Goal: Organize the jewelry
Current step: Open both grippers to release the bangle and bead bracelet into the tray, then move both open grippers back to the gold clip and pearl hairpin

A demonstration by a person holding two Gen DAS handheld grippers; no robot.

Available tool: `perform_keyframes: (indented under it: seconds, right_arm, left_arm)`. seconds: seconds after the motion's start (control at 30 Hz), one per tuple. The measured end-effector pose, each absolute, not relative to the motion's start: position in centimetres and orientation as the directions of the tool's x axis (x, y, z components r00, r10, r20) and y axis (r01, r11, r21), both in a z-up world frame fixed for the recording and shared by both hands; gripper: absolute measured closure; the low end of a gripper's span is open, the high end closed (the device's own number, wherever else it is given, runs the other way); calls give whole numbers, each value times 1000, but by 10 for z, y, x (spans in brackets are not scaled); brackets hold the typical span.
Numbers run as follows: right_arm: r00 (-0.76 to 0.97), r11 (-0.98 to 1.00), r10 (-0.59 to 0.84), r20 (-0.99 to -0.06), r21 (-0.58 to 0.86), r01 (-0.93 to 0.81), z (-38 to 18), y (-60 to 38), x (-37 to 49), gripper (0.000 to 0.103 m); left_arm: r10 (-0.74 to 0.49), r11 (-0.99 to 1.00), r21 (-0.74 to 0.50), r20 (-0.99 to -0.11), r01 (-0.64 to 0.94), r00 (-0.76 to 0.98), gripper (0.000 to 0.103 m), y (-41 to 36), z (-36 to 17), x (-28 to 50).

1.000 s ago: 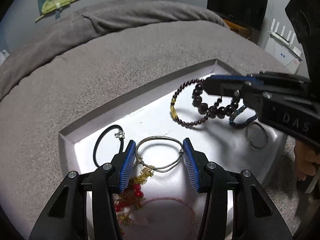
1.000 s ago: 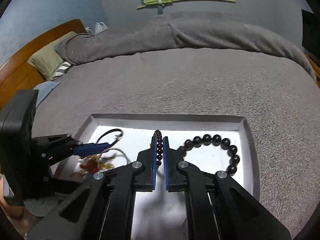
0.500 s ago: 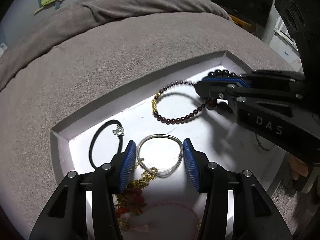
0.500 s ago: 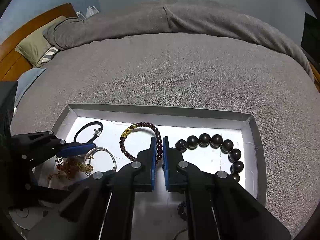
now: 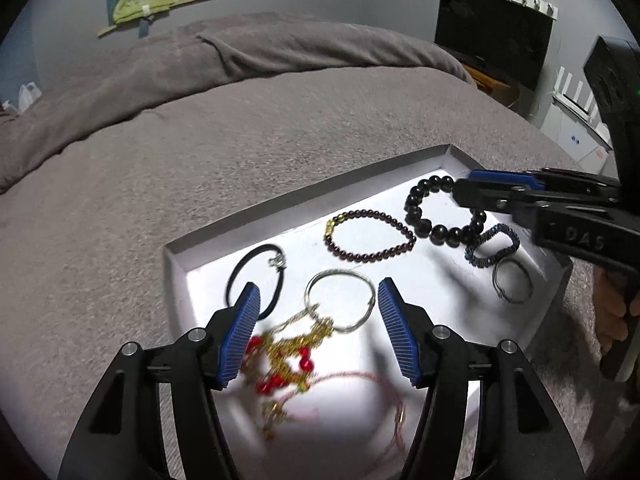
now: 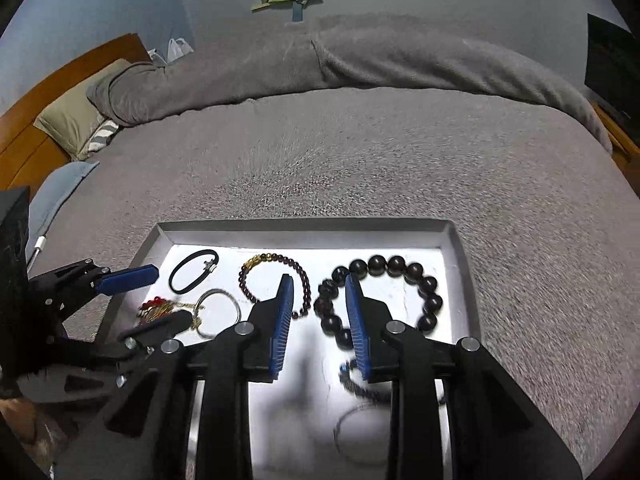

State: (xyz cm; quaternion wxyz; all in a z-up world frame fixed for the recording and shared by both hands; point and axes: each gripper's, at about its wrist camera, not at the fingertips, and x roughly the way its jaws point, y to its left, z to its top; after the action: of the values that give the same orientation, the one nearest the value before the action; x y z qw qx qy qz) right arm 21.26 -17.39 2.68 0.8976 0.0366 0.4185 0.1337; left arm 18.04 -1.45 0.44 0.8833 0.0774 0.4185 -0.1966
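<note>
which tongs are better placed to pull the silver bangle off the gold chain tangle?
Left, probably. The left tongs are open and straddle the silver bangle and gold chain tangle. The right tongs sit between the two beaded bracelets.

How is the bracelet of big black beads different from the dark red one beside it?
The black bead bracelet has large, chunky beads; the dark red bracelet has many tiny ones. The red one carries a few gold beads; the black one shows none. Both lie flat as closed loops in the white tray.
</note>
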Motion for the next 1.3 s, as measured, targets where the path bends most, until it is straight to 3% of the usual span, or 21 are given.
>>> perform_keyframes:
  seconds: [0.8, 0.9, 0.97, 1.03, 1.3]
  right_arm:
    - [691, 963, 268, -671, 169, -210, 72, -203, 82, 73]
    - [692, 962, 270, -670, 168, -213, 69, -205, 68, 63]
    - [687, 962, 272, -674, 162, -222, 65, -204, 61, 61]
    - [683, 962, 269, -679, 155, -224, 61, -204, 54, 52]
    - [679, 966, 243, -692, 105, -238, 42, -201, 30, 34]
  left_arm:
    - [-278, 918, 9, -701, 398, 656, 38, -1, 62, 76]
    - [-269, 922, 15, -695, 387, 667, 34, 4, 61, 63]
    - [-262, 925, 18, -694, 381, 671, 31, 8, 59, 52]
    - [-248, 931, 23, -694, 365, 676, 26, 13, 55, 42]
    - [-211, 946, 32, -695, 323, 687, 23, 32, 35, 7]
